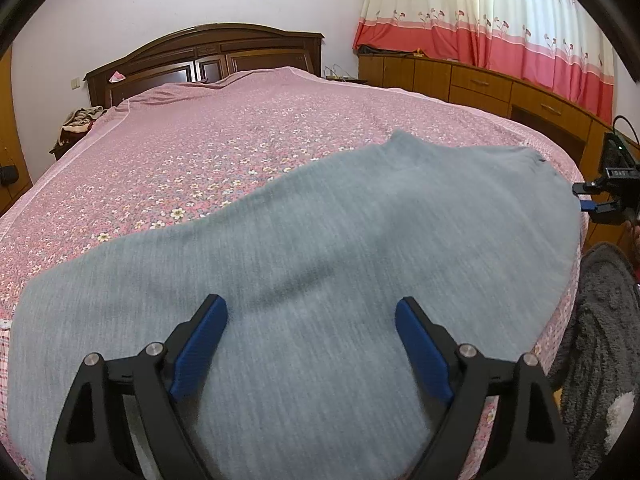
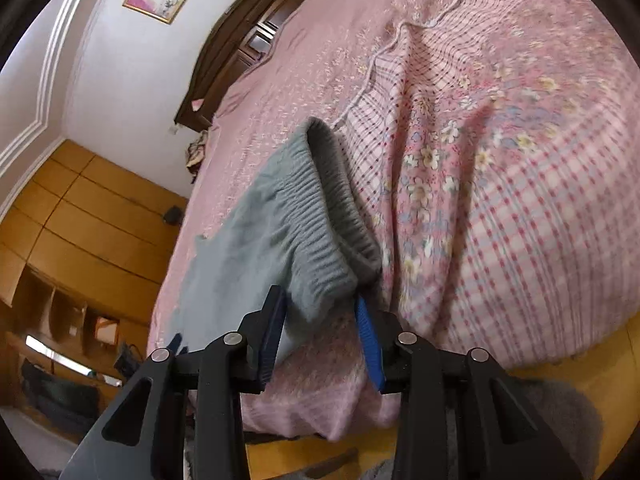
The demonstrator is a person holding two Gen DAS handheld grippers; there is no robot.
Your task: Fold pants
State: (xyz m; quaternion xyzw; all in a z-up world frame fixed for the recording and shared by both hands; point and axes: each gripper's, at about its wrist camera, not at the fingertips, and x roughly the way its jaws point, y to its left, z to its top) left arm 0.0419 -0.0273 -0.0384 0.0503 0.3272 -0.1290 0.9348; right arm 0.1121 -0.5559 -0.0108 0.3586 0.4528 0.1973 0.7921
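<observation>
Grey knit pants (image 1: 320, 264): soft, limp, light; left gripper (image 1: 311, 322) spread wide above cloth, right gripper (image 2: 320, 312) straddling ribbed waistband (image 2: 320, 216), not yet clenched—best hold there.

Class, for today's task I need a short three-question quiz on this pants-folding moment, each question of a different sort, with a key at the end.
1. True or false: the left tool is clamped shut on the grey pants.
2. Multiple choice: which part of the pants lies between the right tool's fingers? A) a leg cuff B) the ribbed waistband C) a pocket
3. Fill in: the pants lie on a bed covered by a pink ____-patterned bedspread.

Key: 1 false, its fingers stand wide apart above the cloth; 2 B; 3 floral.
</observation>
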